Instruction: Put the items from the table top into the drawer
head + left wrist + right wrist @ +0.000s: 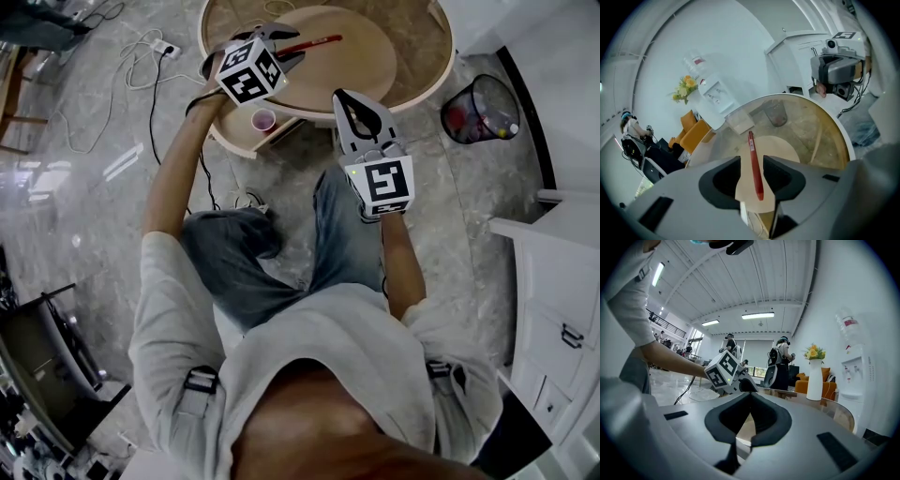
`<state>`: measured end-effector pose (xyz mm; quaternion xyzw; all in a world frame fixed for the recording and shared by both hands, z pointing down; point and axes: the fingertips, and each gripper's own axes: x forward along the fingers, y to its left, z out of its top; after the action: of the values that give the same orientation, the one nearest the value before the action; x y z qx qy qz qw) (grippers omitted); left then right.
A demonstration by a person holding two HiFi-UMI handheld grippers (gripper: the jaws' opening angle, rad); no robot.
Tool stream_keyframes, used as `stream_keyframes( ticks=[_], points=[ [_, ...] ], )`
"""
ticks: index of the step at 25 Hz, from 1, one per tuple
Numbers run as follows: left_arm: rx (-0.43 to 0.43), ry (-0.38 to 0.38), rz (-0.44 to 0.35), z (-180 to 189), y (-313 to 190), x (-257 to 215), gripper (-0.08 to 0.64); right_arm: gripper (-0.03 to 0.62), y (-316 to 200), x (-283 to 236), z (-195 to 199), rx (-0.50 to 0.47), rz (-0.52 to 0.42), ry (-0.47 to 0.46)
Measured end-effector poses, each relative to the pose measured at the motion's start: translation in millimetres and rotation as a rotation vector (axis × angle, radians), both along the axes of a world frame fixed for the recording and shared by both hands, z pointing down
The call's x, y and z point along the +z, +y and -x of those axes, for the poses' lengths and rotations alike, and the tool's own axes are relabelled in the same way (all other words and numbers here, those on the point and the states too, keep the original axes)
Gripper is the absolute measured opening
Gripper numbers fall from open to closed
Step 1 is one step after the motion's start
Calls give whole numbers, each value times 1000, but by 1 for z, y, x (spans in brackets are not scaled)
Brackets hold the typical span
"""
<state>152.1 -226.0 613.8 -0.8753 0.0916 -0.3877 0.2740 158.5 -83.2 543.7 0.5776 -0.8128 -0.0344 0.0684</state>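
Note:
A red pen (pixel 314 42) lies on the round wooden table top (pixel 361 56). In the left gripper view the pen (pixel 750 140) runs away from me, its near end between the jaws. My left gripper (pixel 281 42) (pixel 751 164) is open, with a gap between each pad and the pen. Below the top's near edge a wooden drawer (pixel 234 141) stands pulled out, with a pink cup (pixel 263 119) in it. My right gripper (pixel 345 97) (pixel 750 394) hovers level beside the drawer, shut with nothing in it.
A glass ring (pixel 427 47) surrounds the wooden top. A black mesh bin (pixel 480 108) stands right of the table, white cabinets (pixel 562 309) further right. Cables and a power strip (pixel 159 47) lie on the floor at left. My knees are under the grippers.

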Motion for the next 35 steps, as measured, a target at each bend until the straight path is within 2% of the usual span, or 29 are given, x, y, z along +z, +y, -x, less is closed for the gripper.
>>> stream_keyframes(
  ticks=[4, 7, 11, 19, 21, 23, 29, 35],
  points=[
    [-9, 10, 112, 2, -2, 4, 146, 25, 1, 4, 0, -3, -3, 7],
    [-15, 16, 187, 1, -1, 6, 109, 25, 1, 2, -2, 6, 3, -1],
    [-24, 32, 244, 0, -3, 7, 64, 25, 2, 1, -5, 10, -6, 7],
    [-49, 87, 368, -3, -8, 10, 64, 25, 2, 4, -9, 14, -3, 8],
    [-48, 87, 373, -3, -8, 10, 63, 25, 2, 2, -8, 16, -4, 3],
    [-41, 76, 330, -3, -6, 9, 60, 25, 2, 0, -8, 17, -5, 1],
    [-8, 31, 81, -6, -4, 6, 57, 25, 4, 1, -6, 10, -17, 17],
    [-34, 95, -87, -1, -13, -17, 55, 25, 4, -1, -3, 4, -10, 15]
  ],
)
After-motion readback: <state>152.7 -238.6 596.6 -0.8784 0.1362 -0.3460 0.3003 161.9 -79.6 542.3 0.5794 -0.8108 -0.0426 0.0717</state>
